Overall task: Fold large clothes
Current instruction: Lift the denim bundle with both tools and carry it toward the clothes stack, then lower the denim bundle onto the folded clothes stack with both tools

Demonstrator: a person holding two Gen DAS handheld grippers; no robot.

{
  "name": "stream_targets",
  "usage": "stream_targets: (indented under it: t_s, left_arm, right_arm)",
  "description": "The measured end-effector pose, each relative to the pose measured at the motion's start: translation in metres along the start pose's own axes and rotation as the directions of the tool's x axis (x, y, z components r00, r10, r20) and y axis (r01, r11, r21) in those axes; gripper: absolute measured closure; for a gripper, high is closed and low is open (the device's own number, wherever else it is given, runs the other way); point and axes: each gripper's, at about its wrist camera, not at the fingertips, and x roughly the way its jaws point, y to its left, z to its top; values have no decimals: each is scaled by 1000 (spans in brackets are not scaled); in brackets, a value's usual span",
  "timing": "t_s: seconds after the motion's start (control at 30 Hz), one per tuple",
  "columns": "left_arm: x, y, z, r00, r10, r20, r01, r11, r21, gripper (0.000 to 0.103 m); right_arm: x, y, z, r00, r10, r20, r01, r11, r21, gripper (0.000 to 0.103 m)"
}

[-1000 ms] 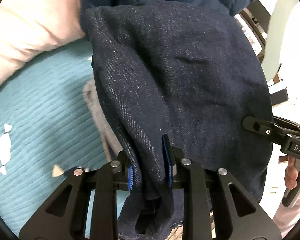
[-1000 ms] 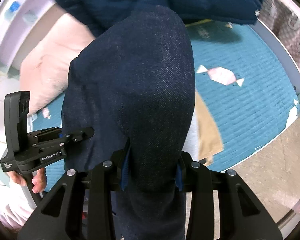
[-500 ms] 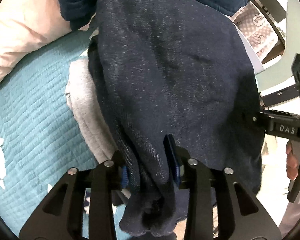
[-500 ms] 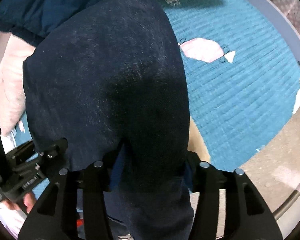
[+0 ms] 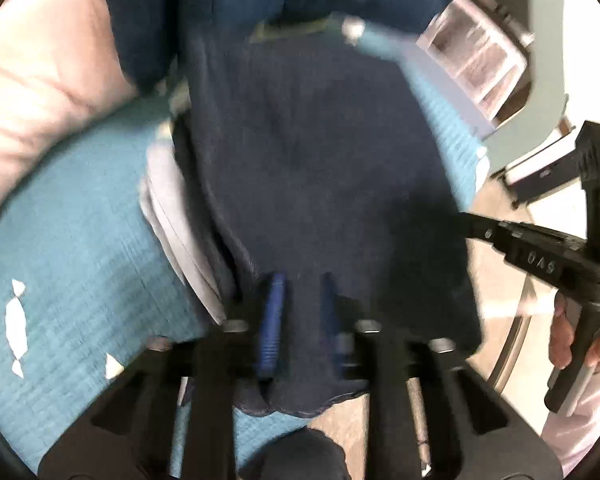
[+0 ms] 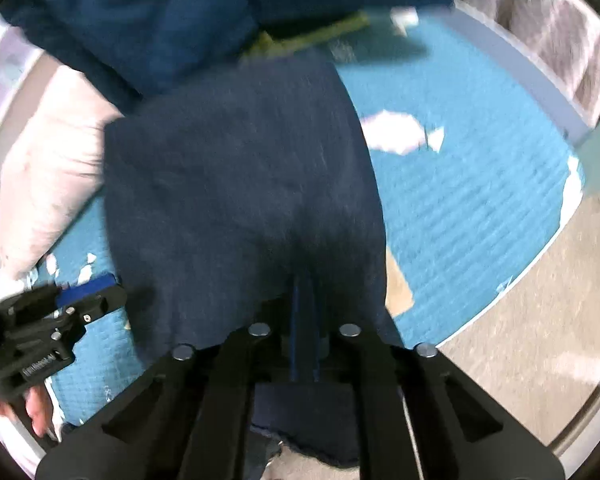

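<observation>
bright, motion-blurred fisheye views, dark vignetted corners

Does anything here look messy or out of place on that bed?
Nothing looks damaged or spilled. The bed is cluttered, though: the dark denim garment is bunched in both grippers, and it overlaps a grey garment and a tan one lying on the teal quilt.

Left tool (image 5: 300, 320) apparently clamped, right tool (image 6: 305, 320) pinched closed

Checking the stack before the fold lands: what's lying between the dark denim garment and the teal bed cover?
In the left wrist view, a light grey folded garment lies between the dark denim garment and the teal bed cover, showing along the denim's left edge.
</observation>
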Motion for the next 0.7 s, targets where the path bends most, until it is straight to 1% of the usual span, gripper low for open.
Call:
stream_targets:
  t_s: [0.03,0.07,0.1,0.13,0.17,0.2,0.23,0.3,0.33,0.37,0.43,0.5,0.57,0.63,0.7]
  left_arm:
    - [18,7,-2,999,30,-31,-30,999,-20,101]
    - [29,15,-5,998,47,-29,-48,998,-34,101]
    - [37,24,-6,1000,14,-28,-15,999,-52,101]
    - [43,34,-7,999,-34,-31,31,996,-79,101]
    - [46,40,-6,997,-70,-35,67,993,-95,100]
    - [46,42,-6,996,-84,-36,80,992,-98,100]
    - [44,41,-4,996,-82,-38,78,993,-88,100]
    - [36,31,-3,999,-30,-41,28,999,-40,100]
    - [31,26,-3,999,-12,-38,11,1000,-20,100]
    - [25,20,-3,1000,-1,-30,1,1000,2,100]
    - [11,10,1,1000,-12,-4,12,999,44,100]
    - [-2,4,9,999,-24,27,23,998,58,100]
    - [-17,-1,23,997,-34,70,29,998,63,100]
    - [-19,-2,40,995,-26,94,20,998,62,100]
    - [-14,4,60,994,-1,106,-5,999,54,100]
  right_arm:
    - [14,-4,-2,1000,-4,-23,4,1000,18,103]
    - [28,-10,-1,999,-22,-28,23,999,22,103]
    - [46,-16,-3,999,-15,-42,17,999,49,103]
    - [59,-20,-4,998,-11,-56,15,997,76,103]
    - [67,-22,-5,998,-18,-62,22,997,79,103]
    - [69,-22,-6,998,-22,-61,26,997,78,103]
    - [67,-23,-6,998,-18,-59,23,996,86,103]
    - [58,-24,-4,998,1,-61,5,996,93,103]
    - [50,-23,-3,998,9,-58,-3,996,94,101]
    - [43,-21,0,999,14,-48,-10,996,84,101]
    - [24,-13,7,1000,19,5,-19,999,48,101]
    - [2,-3,16,997,63,52,-65,998,22,101]
    - [-11,8,33,993,75,90,-76,997,6,101]
    - [-13,15,51,989,89,118,-89,996,-4,101]
    - [-11,20,70,982,125,142,-129,992,15,101]
